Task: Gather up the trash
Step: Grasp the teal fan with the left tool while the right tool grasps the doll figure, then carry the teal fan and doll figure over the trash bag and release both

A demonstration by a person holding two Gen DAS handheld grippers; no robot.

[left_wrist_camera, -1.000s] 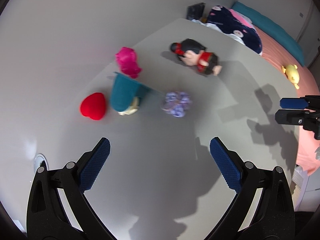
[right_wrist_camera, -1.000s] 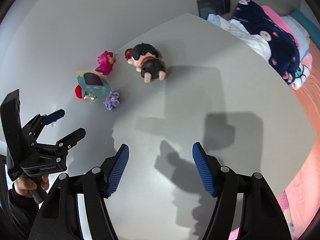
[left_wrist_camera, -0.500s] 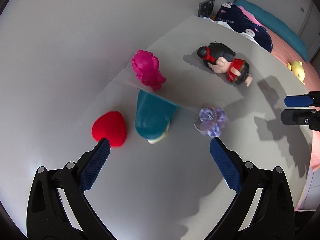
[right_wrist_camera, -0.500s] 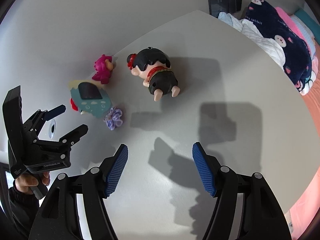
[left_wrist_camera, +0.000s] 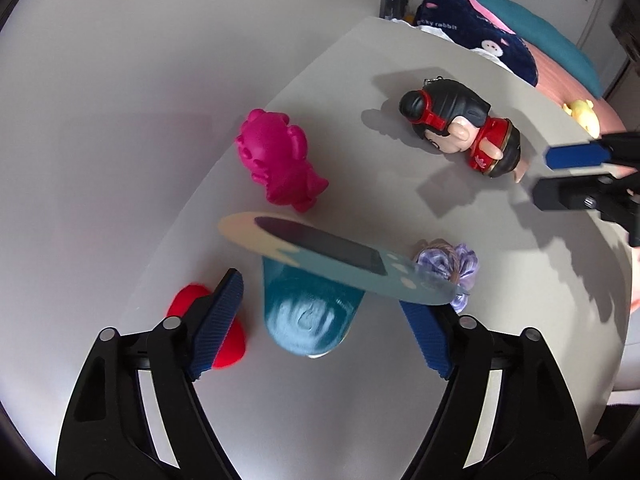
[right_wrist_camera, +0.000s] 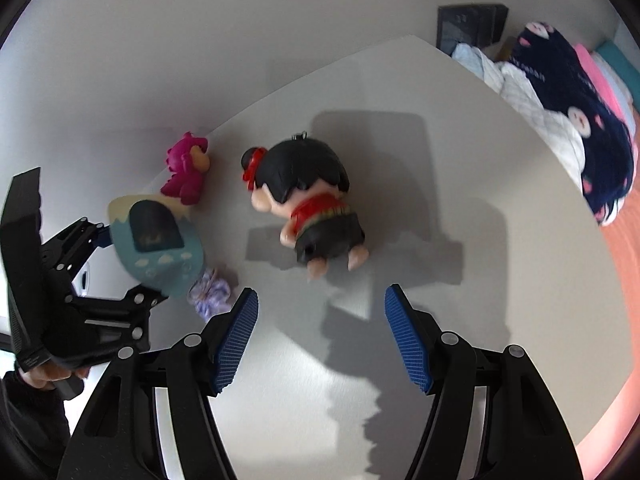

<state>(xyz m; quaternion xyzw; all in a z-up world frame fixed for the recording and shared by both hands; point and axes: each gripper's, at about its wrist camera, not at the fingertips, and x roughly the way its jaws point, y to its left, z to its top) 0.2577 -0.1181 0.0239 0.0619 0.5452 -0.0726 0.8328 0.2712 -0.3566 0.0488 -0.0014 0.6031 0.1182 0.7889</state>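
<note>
Teal plastic bin w/ a flat swing lid sits right between the fingers of the left hand-held gripper, whose jaws are closing round it; pads not yet on it, nothing held. Looks light, hollow, stiff and a bit slick; the lid likely pivots, so take the body low on its sides, not the lid, and squeeze gently or it may tip or squirt out. Right hand-held gripper is partly open and empty, w/ the doll just ahead of its tips on the grey surface. Left wrist view shows the bin's body under the lid, the red heart partly behind the left finger, and the purple scrunchie just past the right finger, beside the lid's end. Right wrist view shows only the lid's face, w/ its dark panel, but gives the pink toy just beyond the bin and the left hand-held gripper's frame round it.
</note>
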